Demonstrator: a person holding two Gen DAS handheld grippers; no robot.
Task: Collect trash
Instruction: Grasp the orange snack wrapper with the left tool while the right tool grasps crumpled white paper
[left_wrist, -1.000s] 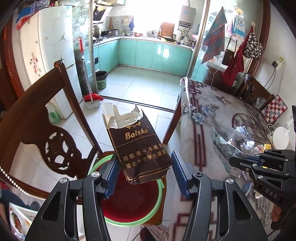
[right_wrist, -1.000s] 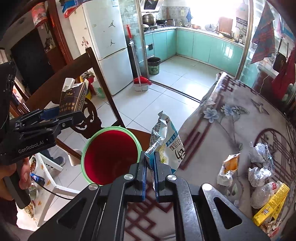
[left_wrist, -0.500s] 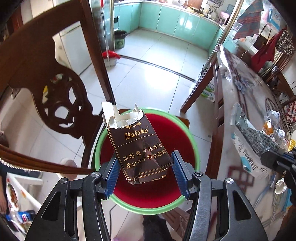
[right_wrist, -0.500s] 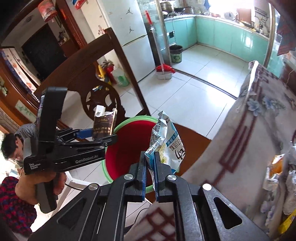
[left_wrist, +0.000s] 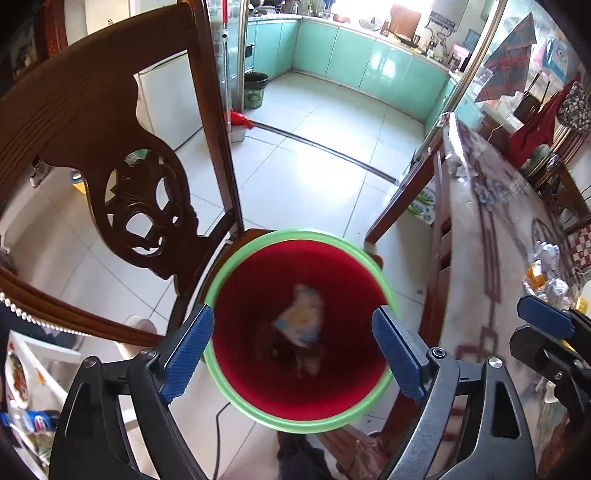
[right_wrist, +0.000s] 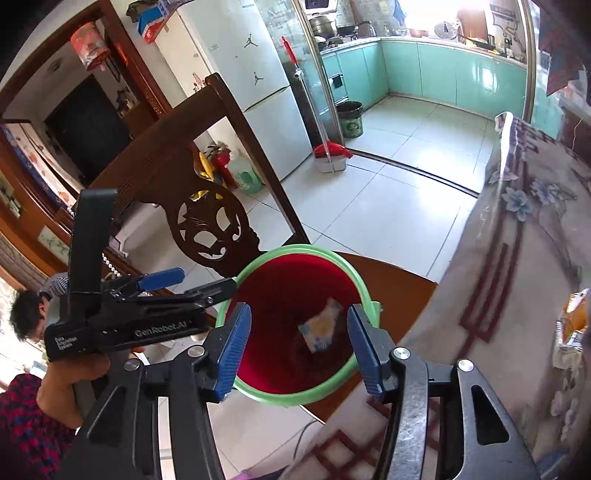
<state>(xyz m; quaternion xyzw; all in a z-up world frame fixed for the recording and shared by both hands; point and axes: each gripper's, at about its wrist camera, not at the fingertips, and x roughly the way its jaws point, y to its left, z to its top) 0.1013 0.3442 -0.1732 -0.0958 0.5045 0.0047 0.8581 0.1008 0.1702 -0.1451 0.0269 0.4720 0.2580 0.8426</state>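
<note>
A red bucket with a green rim (left_wrist: 295, 234) (right_wrist: 306, 249) stands on a wooden chair seat. Inside it lies a white snack bag (left_wrist: 301, 321) (right_wrist: 321, 328), blurred, on top of a dark brown shape (left_wrist: 273, 345). My left gripper (left_wrist: 293, 354) (right_wrist: 195, 282) hangs over the bucket with its jaws opening and nothing between them. My right gripper (right_wrist: 298, 349) is also above the bucket, jaws opening and empty; one of its fingertips (left_wrist: 543, 319) shows at the right edge of the left wrist view.
The carved chair back (left_wrist: 140, 184) (right_wrist: 207, 221) rises just behind the bucket. A table with a flowered cloth (left_wrist: 480, 229) (right_wrist: 517, 258) stands at the right and bears more wrappers (left_wrist: 546, 258) (right_wrist: 572, 325). A hand (right_wrist: 74, 376) holds the left gripper.
Both grippers came down over the bucket and opened. The brown cigarette pack left the left jaws and the snack bag left the right jaws; both now lie in the bucket.
</note>
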